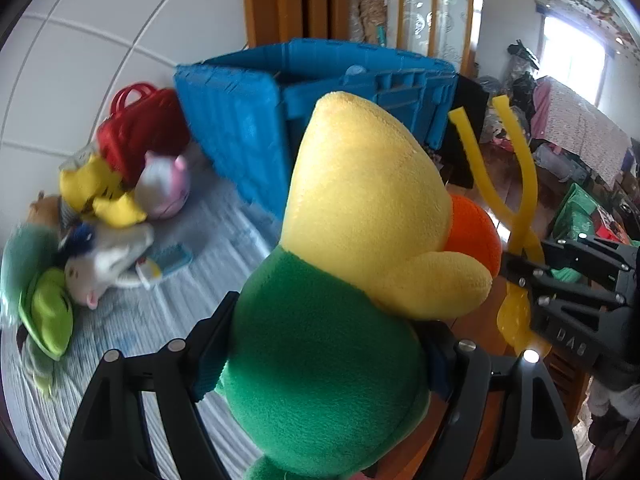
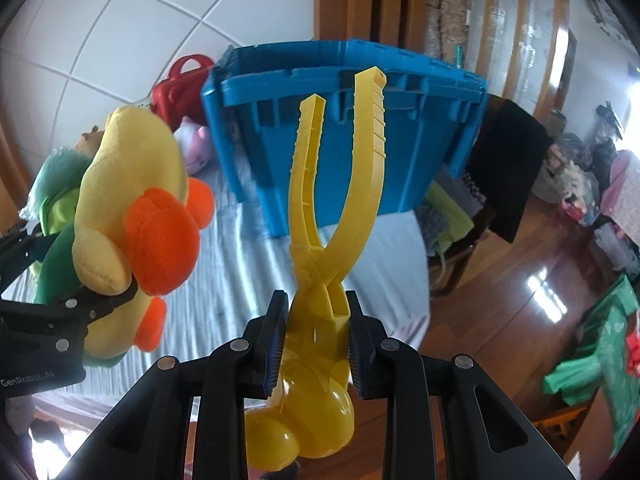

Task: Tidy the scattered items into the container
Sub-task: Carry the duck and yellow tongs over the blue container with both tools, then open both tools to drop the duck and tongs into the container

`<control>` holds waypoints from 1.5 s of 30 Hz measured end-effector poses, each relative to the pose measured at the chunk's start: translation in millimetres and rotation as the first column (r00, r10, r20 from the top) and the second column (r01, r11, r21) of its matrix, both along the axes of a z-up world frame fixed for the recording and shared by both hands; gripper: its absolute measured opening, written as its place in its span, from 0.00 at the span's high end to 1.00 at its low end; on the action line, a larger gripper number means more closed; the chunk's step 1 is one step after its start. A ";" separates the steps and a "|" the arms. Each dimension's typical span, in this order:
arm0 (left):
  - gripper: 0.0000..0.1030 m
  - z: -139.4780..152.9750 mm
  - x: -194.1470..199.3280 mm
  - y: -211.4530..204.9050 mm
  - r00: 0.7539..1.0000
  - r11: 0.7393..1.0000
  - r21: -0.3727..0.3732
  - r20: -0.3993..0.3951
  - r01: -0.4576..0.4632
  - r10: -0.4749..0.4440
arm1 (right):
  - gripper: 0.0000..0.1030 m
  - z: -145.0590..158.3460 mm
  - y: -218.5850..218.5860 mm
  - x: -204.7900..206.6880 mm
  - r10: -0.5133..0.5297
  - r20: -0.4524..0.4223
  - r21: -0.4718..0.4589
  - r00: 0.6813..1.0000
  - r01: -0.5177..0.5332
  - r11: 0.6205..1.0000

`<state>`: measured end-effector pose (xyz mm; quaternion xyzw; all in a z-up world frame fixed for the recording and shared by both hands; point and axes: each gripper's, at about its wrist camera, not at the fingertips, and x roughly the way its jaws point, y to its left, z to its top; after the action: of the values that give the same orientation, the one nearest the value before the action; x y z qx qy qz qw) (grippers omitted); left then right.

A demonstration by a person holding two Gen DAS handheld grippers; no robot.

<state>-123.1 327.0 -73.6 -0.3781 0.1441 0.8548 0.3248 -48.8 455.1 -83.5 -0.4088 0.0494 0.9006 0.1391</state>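
Left gripper point(image 1: 320, 360) clamped on plush duck point(image 1: 360, 208), pads pressed into its green body; yellow head and orange bill point(image 1: 474, 236) projecting beyond the fingertips. Right gripper point(image 2: 316, 336) closed tight on yellow plastic snowball-maker tongs point(image 2: 340, 184), gripped just past the pivot; two long handles fanning out ahead of the fingers, round scoop cups hanging back under the jaws.

Blue plastic crate point(image 2: 320, 152) straight ahead of the right fingers, beyond the handle tips, resting on pale striped cloth point(image 2: 240, 280). Same crate ahead and slightly left of the left fingers, behind the duck's head. Crate interior not visible.

Left of the left fingers, on the cloth: heap of loose toys. Red toy case point(image 1: 140, 128) against the crate's side, pink-and-white round plush point(image 1: 164, 188) in front of it, yellow plush point(image 1: 96, 196) touching that, white plush with dark hair point(image 1: 108, 264) nearer, lime-green plush point(image 1: 48, 312) at the frame edge. Heap blurred; finer identification not possible.

Wooden floor point(image 2: 500, 280) right of the right fingers.
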 end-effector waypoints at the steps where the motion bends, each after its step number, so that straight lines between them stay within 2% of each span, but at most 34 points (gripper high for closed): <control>1: 0.23 3.5 -2.4 6.8 1.000 1.000 0.005 -0.001 0.008 -0.008 | 0.74 2.2 5.4 -2.2 0.003 0.002 0.008 1.000 -0.003 1.000; 5: 0.23 23.3 -23.1 36.6 0.998 0.998 0.031 -0.003 0.063 -0.063 | 0.74 14.1 26.3 -19.3 0.023 0.001 0.033 1.000 -0.023 0.999; 9: 0.23 58.4 -52.3 65.4 0.993 0.991 0.067 -0.027 0.120 -0.118 | 0.74 37.7 50.6 -47.0 0.049 -0.028 0.045 0.998 -0.047 0.998; 13: 0.23 96.1 -94.9 94.7 0.991 0.992 0.066 -0.093 0.105 -0.099 | 0.74 74.5 74.8 -82.7 0.071 -0.073 0.081 0.995 -0.065 0.995; 16: 0.23 114.1 -131.9 113.8 0.994 0.993 0.073 -0.071 0.089 -0.084 | 0.74 100.3 91.4 -111.2 0.090 -0.101 0.112 0.991 -0.078 0.991; 18: 0.28 123.9 -151.8 126.0 0.995 0.994 0.079 -0.068 0.078 -0.073 | 0.74 112.7 103.9 -131.4 0.103 -0.113 0.118 0.988 -0.090 0.989; 20: 0.38 134.6 -170.8 138.8 0.996 0.994 0.086 -0.065 0.070 -0.064 | 0.74 122.2 119.0 -153.7 0.126 -0.117 0.105 0.985 -0.114 0.988; 22: 0.39 145.3 -192.1 153.4 0.996 0.994 0.093 -0.070 0.062 -0.055 | 0.74 129.8 132.6 -177.7 0.152 -0.114 0.107 0.982 -0.140 0.984; 23: 0.48 148.2 -201.3 160.5 0.995 0.995 0.086 -0.085 0.053 -0.045 | 0.74 132.1 140.7 -190.7 0.168 -0.113 0.105 0.979 -0.157 0.982; 25: 0.63 148.9 -228.1 180.0 0.996 0.998 0.053 -0.087 0.022 -0.017 | 0.74 134.5 159.2 -218.6 0.203 -0.109 0.093 0.973 -0.193 0.977; 28: 0.65 134.3 -278.8 207.2 0.996 0.999 -0.009 -0.065 -0.053 0.053 | 0.74 132.7 181.7 -267.5 0.273 -0.097 0.068 0.957 -0.267 0.961; 32: 0.65 120.1 -346.9 224.0 0.984 0.983 -0.037 -0.008 -0.179 0.179 | 0.74 127.8 212.4 -338.6 0.369 -0.066 0.045 0.927 -0.366 0.929; 35: 0.65 115.8 -387.4 230.2 0.958 0.955 -0.080 -0.024 -0.285 0.284 | 0.74 116.2 229.6 -388.8 0.424 -0.016 0.018 0.905 -0.424 0.906; 38: 0.65 105.4 -433.1 232.3 0.919 0.912 -0.115 -0.042 -0.395 0.393 | 0.74 101.3 238.1 -428.2 0.470 0.027 -0.003 0.882 -0.470 0.883; 40: 0.65 94.9 -463.7 227.8 0.889 0.880 -0.138 -0.004 -0.454 0.458 | 0.74 92.7 245.0 -448.8 0.483 0.042 -0.026 0.875 -0.482 0.876; 42: 0.65 86.2 -485.6 226.9 0.876 0.869 -0.165 0.044 -0.467 0.480 | 0.74 83.5 249.0 -465.9 0.496 0.059 -0.047 0.866 -0.494 0.868; 43: 0.60 83.2 -490.9 228.1 0.876 0.868 -0.177 0.055 -0.464 0.480 | 0.74 79.2 250.8 -475.0 0.505 0.070 -0.054 0.860 -0.502 0.863; 44: 0.48 79.7 -495.5 229.1 0.877 0.868 -0.189 0.066 -0.458 0.477 | 0.74 76.1 251.9 -482.6 0.512 0.079 -0.057 0.856 -0.508 0.859; 45: 0.41 75.6 -499.5 229.7 0.879 0.872 -0.196 0.076 -0.449 0.470 | 0.74 73.5 252.0 -489.2 0.516 0.086 -0.063 0.852 -0.513 0.856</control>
<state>-622.7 556.7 2.0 -0.4793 0.1034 0.8673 0.0860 -538.0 707.1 -10.0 -0.4542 -0.0516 0.8823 -0.1123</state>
